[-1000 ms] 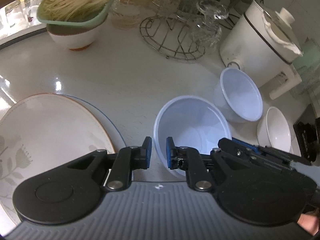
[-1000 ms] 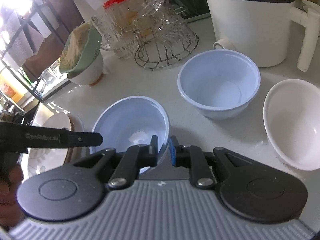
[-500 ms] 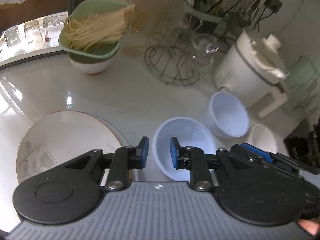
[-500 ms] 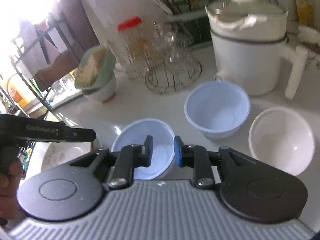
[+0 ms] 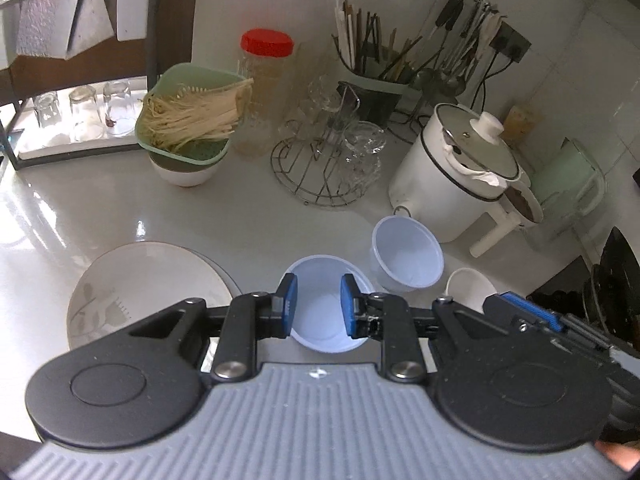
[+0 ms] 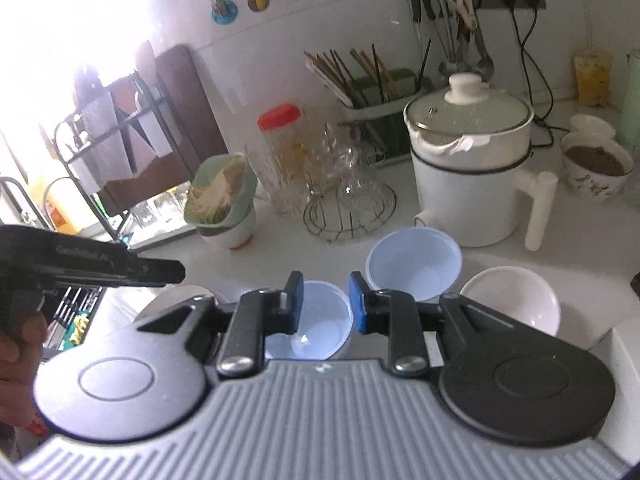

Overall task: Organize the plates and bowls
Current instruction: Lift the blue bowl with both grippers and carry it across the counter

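Glossy white countertop below me carries the pale blue plastic bowl, light and slippery, best pinched at its rim, while my left gripper and right gripper hover empty, fingers slightly apart.

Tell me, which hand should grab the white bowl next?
Probably the right gripper: the white bowl sits on its side, past both blue bowls. The left gripper hangs nearer the big plate. Both are open and empty.
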`<act>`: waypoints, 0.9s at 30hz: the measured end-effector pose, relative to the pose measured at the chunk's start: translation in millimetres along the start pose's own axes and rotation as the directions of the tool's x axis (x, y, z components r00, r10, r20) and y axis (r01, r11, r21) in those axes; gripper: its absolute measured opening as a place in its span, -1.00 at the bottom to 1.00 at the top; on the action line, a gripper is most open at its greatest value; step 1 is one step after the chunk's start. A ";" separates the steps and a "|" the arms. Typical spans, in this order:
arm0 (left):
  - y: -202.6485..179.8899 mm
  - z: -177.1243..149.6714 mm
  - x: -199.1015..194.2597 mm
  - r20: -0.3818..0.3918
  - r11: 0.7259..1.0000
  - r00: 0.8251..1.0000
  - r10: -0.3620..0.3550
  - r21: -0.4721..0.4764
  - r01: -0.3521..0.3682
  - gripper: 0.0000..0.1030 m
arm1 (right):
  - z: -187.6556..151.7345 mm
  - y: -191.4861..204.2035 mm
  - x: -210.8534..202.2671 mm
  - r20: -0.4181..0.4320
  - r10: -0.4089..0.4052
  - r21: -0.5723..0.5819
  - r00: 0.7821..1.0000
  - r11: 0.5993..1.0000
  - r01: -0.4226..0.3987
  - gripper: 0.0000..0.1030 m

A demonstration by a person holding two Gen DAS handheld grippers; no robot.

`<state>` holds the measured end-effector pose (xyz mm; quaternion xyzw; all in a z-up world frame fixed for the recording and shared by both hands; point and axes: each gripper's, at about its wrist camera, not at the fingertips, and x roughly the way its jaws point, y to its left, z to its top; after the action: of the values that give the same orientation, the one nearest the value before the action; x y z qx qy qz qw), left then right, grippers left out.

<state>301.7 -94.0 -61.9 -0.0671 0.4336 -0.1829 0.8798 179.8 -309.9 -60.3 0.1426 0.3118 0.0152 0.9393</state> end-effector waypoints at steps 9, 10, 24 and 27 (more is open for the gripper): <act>-14.2 -12.4 -27.3 0.032 0.999 0.999 -0.025 0.030 0.024 -0.47 | 0.1 -0.4 -29.5 0.039 -0.026 -0.004 0.999 1.000 0.027 -0.45; -15.9 -13.2 -29.5 0.036 0.999 0.999 -0.023 0.044 0.021 -0.47 | 0.4 0.5 -31.1 0.044 -0.033 -0.002 0.998 0.999 0.033 -0.45; 11.2 -23.8 -57.7 0.044 0.998 0.998 -0.045 0.047 0.043 -0.47 | -4.3 22.8 -42.9 0.066 -0.114 0.034 0.991 0.993 0.112 -0.45; 16.8 -24.4 -58.7 0.050 0.997 0.997 -0.058 0.053 0.055 -0.47 | -9.3 27.9 -44.5 0.062 -0.136 0.055 0.989 0.990 0.132 -0.45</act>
<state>254.2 -55.1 -38.2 -0.0612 0.4041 -0.2170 0.8865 140.2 -286.0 -33.9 0.1456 0.2900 -0.0606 0.9439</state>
